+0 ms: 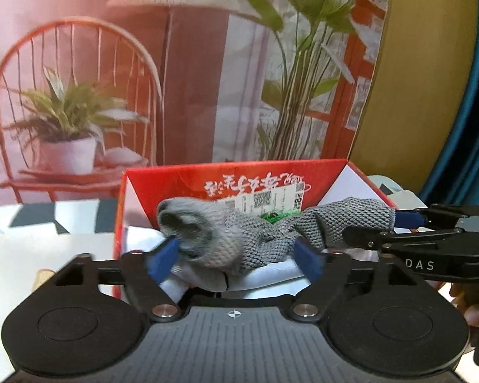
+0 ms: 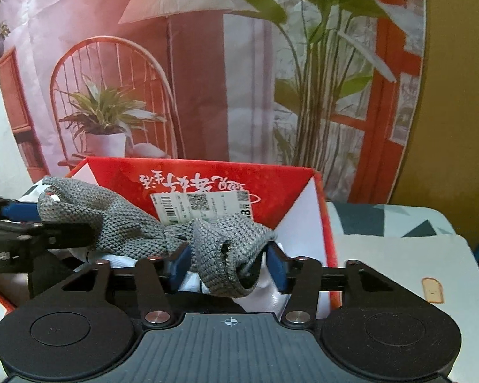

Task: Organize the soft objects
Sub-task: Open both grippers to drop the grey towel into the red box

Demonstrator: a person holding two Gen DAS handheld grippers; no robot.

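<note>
On my left wrist view, the left gripper (image 1: 236,260) pointed down at the red box (image 1: 137,188), its blue pads (image 1: 163,260) spread wide and clear of the grey knitted sock (image 1: 239,242), which lay loose over the box's white contents. The right gripper (image 1: 408,223) reached in from the right edge, with part of a hand (image 1: 475,309) cut off below it.

On my right wrist view, the right gripper (image 2: 228,265) was open too, the sock's cuff (image 2: 230,265) sagging between its pads, contact unclear. Only here did a bread sticker (image 2: 432,290) show on the table (image 2: 399,255).

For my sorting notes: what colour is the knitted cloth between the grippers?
Grey, a knitted cloth; the right wrist view shows it best.
</note>
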